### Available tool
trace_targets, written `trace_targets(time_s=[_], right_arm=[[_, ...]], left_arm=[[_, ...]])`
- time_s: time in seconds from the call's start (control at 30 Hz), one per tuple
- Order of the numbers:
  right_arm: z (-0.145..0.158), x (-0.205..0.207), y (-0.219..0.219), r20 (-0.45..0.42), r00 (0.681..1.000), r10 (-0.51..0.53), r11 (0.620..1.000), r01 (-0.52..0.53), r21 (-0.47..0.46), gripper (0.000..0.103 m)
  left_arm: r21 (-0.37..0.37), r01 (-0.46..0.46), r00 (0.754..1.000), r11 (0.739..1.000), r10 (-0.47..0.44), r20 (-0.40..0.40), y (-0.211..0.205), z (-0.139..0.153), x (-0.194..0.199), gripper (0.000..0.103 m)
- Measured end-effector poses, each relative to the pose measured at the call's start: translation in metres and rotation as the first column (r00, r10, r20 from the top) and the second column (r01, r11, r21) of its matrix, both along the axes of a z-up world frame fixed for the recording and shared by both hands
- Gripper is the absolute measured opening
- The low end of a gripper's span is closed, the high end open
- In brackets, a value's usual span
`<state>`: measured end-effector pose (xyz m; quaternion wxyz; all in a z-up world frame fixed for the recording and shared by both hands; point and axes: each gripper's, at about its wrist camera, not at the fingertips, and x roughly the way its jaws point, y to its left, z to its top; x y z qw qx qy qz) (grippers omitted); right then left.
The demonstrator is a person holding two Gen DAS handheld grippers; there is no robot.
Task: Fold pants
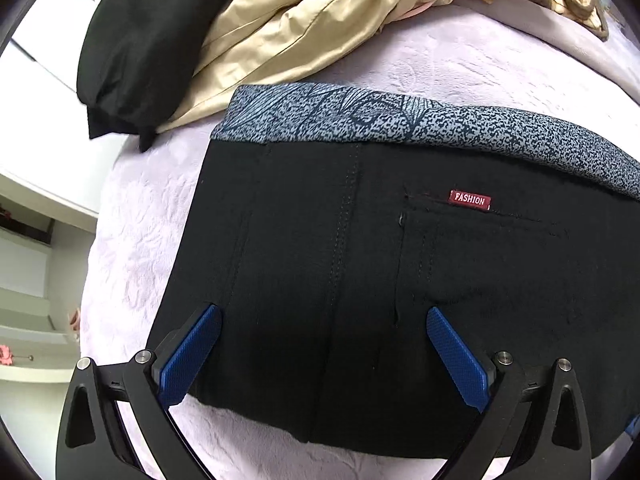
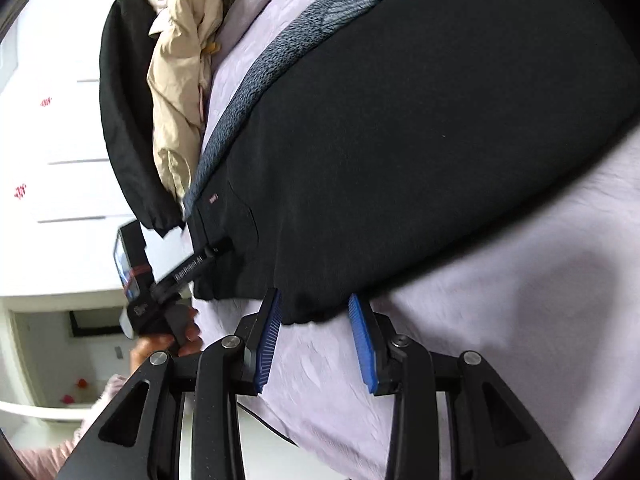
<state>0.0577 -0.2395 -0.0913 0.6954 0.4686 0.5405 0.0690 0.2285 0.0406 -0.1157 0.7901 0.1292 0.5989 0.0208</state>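
A: Lying flat on the lilac bedspread (image 1: 132, 216), the black pants (image 1: 360, 280) are folded into a broad block, with a speckled grey-blue waistband (image 1: 400, 118) along the far edge and a small red "FASHION" tag (image 1: 470, 199) above a back pocket.

B: And the left claw (image 1: 320, 320)?

A: Spread wide over the near part of the pants, blue pads (image 1: 188, 356) well apart, nothing pinched between them. Whether the tips touch the cloth I can't quite tell from this angle.

B: The right one?

A: The right claw (image 2: 314, 300) is open too, though narrower. Its two fingers sit on either side of the near edge of the pants (image 2: 420, 132); the left pad (image 2: 266, 340) overlaps the black cloth, but the picture is blurred there, so a grip is not evident. It looks merely poised at the hem.

B: Can you see the other tool from there?

A: Yes, at the left of the right wrist view: the left claw's black body (image 2: 188, 268), held in a hand (image 2: 168, 344), reaching onto the pants' end near the tag.

B: Anything else on the bed?

A: A crumpled beige garment (image 1: 304, 28) and a black garment (image 1: 136, 40) lie beyond the waistband, the beige one just beside it. White drawers (image 2: 68, 128) stand past the bed.
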Motion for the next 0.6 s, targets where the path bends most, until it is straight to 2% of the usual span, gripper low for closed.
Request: trace_targets(time_s=[0.03,0.07,0.13,0.2,0.27,0.3,0.4,0.5,0.6], right_arm=[[-0.002,0.006,0.001,-0.014,1.0,0.006,1.0,-0.006,0.005,0.026],[0.003,0.01,-0.001,-0.003,1.0,0.007,1.0,-0.007,0.005,0.009],[0.026,0.014,-0.006,0.064,0.998,0.0,1.0,-0.001,0.02,0.007],[0.039,0.013,-0.009,0.078,0.997,0.013,1.0,-0.012,-0.007,0.007],[0.034,0.009,-0.01,0.028,0.999,0.04,0.997,-0.038,-0.062,0.008],[0.029,0.003,-0.011,-0.004,0.999,0.05,0.996,-0.05,-0.074,0.012],[0.013,-0.017,-0.013,-0.053,0.998,0.039,0.999,-0.041,-0.036,0.013],[0.0,-0.027,-0.013,-0.062,0.998,-0.001,1.0,0.001,0.007,0.013],[-0.011,-0.029,-0.015,-0.058,0.997,-0.044,0.998,0.047,0.05,0.013]], left_arm=[[0.001,0.004,1.0,1.0,-0.004,0.001,0.0,0.0,0.0,0.103],[-0.002,0.009,1.0,1.0,-0.009,0.0,-0.002,-0.001,-0.001,0.103],[-0.017,0.016,1.0,1.0,-0.016,-0.003,0.001,-0.002,0.0,0.103],[-0.023,0.022,1.0,0.999,-0.022,-0.003,0.006,-0.004,0.004,0.103],[-0.015,0.017,1.0,1.0,-0.017,-0.008,0.007,-0.005,0.006,0.103],[-0.005,0.013,1.0,1.0,-0.013,-0.01,0.002,-0.003,0.005,0.103],[0.028,0.025,1.0,0.999,-0.024,-0.003,-0.009,0.012,-0.005,0.103],[-0.044,0.125,0.992,0.991,-0.125,0.008,-0.036,0.029,-0.03,0.103],[-0.069,0.274,0.961,0.959,-0.275,0.001,-0.08,0.029,-0.056,0.103]])
